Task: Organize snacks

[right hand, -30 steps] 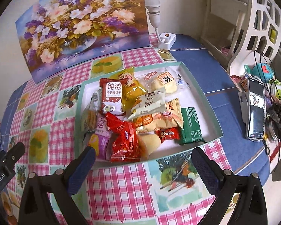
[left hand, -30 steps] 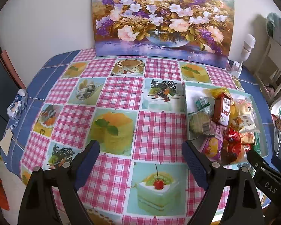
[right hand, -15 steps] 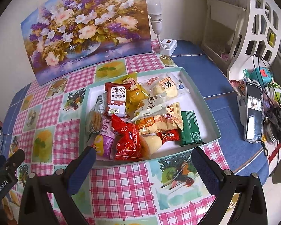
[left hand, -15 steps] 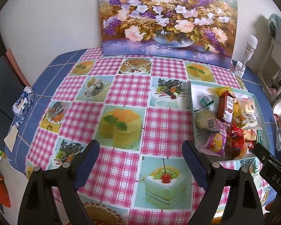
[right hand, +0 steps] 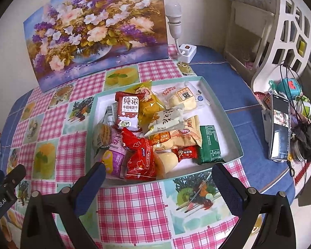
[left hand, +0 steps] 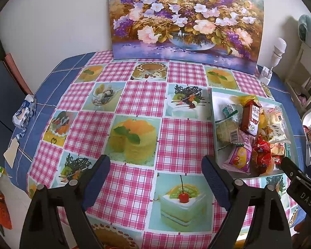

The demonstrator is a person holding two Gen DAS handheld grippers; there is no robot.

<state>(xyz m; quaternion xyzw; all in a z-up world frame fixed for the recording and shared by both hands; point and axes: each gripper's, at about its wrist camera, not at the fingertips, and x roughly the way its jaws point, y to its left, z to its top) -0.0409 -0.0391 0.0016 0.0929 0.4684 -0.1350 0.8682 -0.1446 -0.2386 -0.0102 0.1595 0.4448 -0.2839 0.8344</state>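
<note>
A shallow teal-rimmed tray [right hand: 236,147] holds a heap of several snack packets, among them a dark red biscuit pack [right hand: 127,112], a bright red packet [right hand: 140,158], a purple packet [right hand: 114,158] and a green packet [right hand: 209,145]. The tray also shows at the right of the left wrist view [left hand: 214,124]. My right gripper [right hand: 157,184] is open and empty, just short of the tray's near edge. My left gripper [left hand: 155,175] is open and empty over the bare tablecloth, left of the tray.
A flower painting [left hand: 186,18] leans on the wall at the back. A bulb on a white socket [right hand: 181,39] stands behind the tray. A phone [right hand: 280,126] and clutter sit at the right edge. A crumpled wrapper [left hand: 23,114] lies at the left edge.
Both grippers have drawn back and up from the table. The tray and the tablecloth look farther off. Both grippers stay open and empty.
</note>
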